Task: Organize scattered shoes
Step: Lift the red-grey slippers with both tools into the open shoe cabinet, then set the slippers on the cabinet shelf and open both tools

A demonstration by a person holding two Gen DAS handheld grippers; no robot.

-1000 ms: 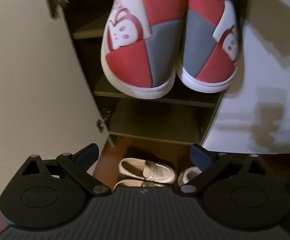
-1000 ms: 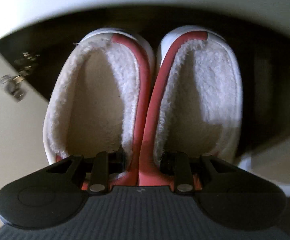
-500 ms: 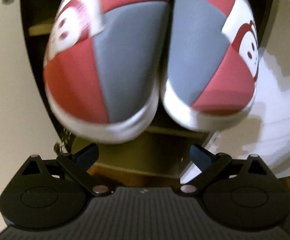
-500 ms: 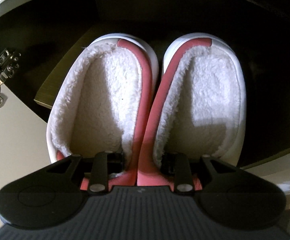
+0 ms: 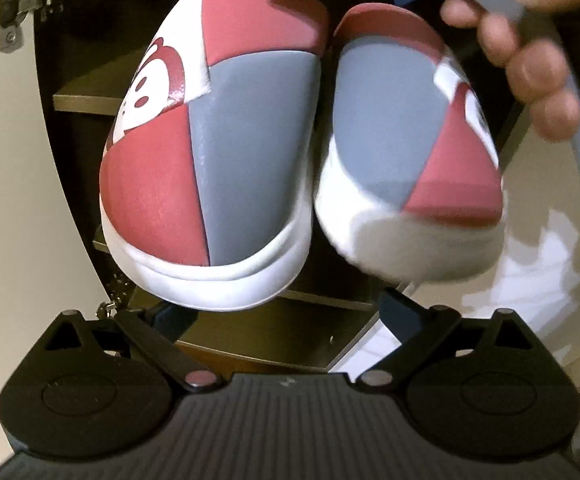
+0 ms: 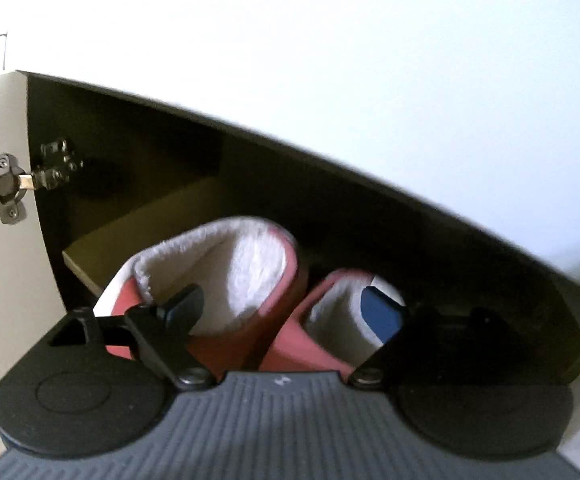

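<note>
The cabinet (image 6: 249,184) stood open, dark inside, with its pale door (image 5: 5,160) swung out to the left on a metal hinge (image 6: 7,188) and a white wall (image 6: 330,60) above it. Brown shelves (image 5: 85,98) stepped down inside the opening.

A pair of slippers filled the middle of the left wrist view, toes toward the camera and side by side, in front of the shelves. The left slipper (image 5: 209,168) showed red and grey panels, a white sole rim and a cartoon face on its white side panel. The right slipper (image 5: 406,152), just beside it and blurred, bore the same colours. In the right wrist view their fleecy white linings faced the camera at the cabinet opening, above the shelf edge; whether their soles rested on a shelf could not be told.

A person's hand (image 5: 530,64) gripped a grey handle at the upper right, near the right slipper.

The right claw (image 6: 285,312) was opening, one finger in each slipper's mouth, the pads no longer pressing the red inner walls between them.

The left claw (image 5: 281,312) stood wide apart below the slippers, holding nothing
</note>
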